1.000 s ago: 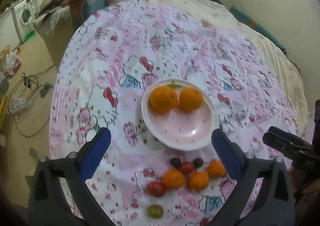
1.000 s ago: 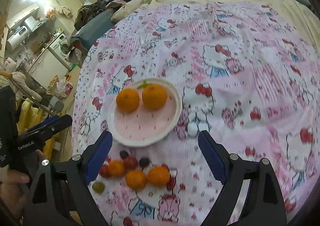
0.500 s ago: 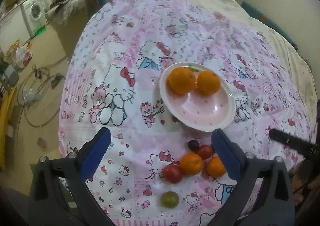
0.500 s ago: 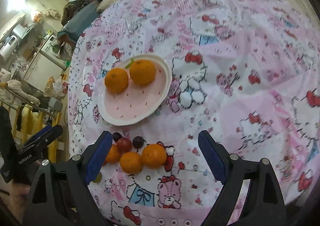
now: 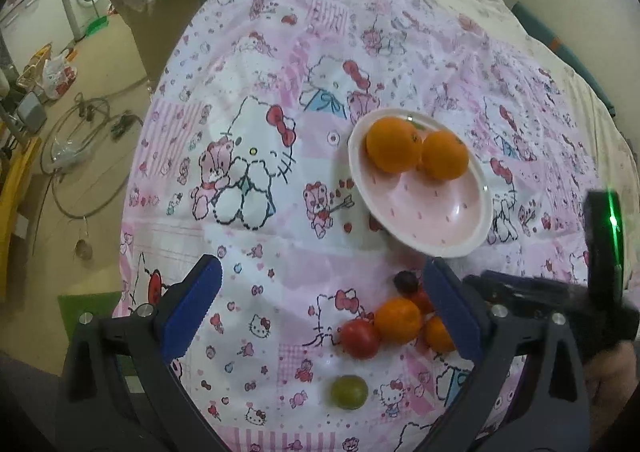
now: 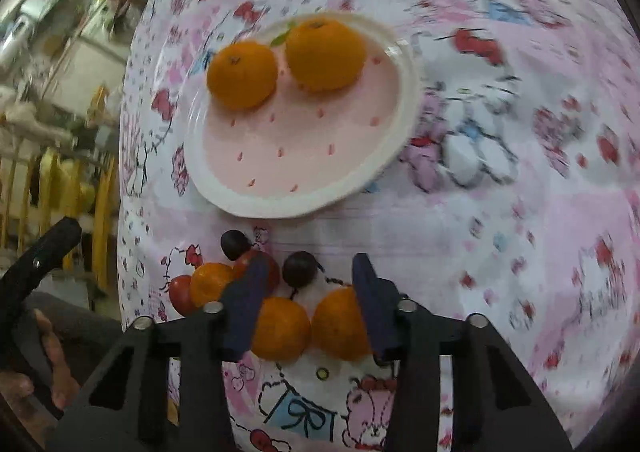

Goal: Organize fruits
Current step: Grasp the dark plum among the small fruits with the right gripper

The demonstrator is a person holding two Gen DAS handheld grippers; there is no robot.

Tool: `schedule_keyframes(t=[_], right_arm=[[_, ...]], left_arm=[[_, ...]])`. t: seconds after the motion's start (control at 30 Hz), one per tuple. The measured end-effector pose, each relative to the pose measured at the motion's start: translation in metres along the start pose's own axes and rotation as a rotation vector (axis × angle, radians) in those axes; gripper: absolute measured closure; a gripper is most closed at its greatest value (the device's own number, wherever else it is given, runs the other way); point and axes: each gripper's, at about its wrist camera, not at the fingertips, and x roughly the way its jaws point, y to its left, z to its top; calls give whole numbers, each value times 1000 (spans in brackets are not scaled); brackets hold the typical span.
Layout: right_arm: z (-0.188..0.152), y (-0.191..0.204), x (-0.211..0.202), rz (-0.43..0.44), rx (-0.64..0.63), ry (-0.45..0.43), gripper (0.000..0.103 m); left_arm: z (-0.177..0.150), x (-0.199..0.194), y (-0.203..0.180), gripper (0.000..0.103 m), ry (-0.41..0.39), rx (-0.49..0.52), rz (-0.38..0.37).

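Right tool (image 6: 310, 306) has dropped onto the loose fruit pile and its jaws have narrowed from wide to a partial gap straddling two small oranges (image 6: 282, 328) side by side on the bedspread (image 6: 500, 212); can't tell if either is actually gripped yet, pads look beside them, not clamped. Judging by this, a pick is starting, but two fruits between the fingers risks a bad grasp. A second ago this tool was higher and farther back, plate (image 6: 320, 188) small in its view; now plate fills the upper view, frame blurred. Left tool (image 5: 320, 312) stays wide, holding nothing, and has shifted left: plate (image 5: 480, 220) with its two big oranges (image 5: 394, 144) moved from centre to right. Green grape (image 5: 349, 392), red tomato (image 5: 360, 338) not yet sorted.
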Motion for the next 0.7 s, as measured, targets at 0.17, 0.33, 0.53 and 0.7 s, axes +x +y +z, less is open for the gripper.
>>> schedule_keyframes(t=[0.17, 0.33, 0.53, 0.7], right_arm=[[3, 7, 17, -43, -64, 82, 67], [3, 21, 29, -125, -169, 118, 67], [9, 26, 42, -128, -273, 190, 76], [9, 20, 41, -74, -251, 185, 81]], left_arm=[[-1, 4, 6, 4, 26, -18, 6], [0, 5, 7, 4, 37, -28, 2], [0, 7, 5, 4, 40, -19, 20], [0, 9, 3, 4, 35, -11, 33]])
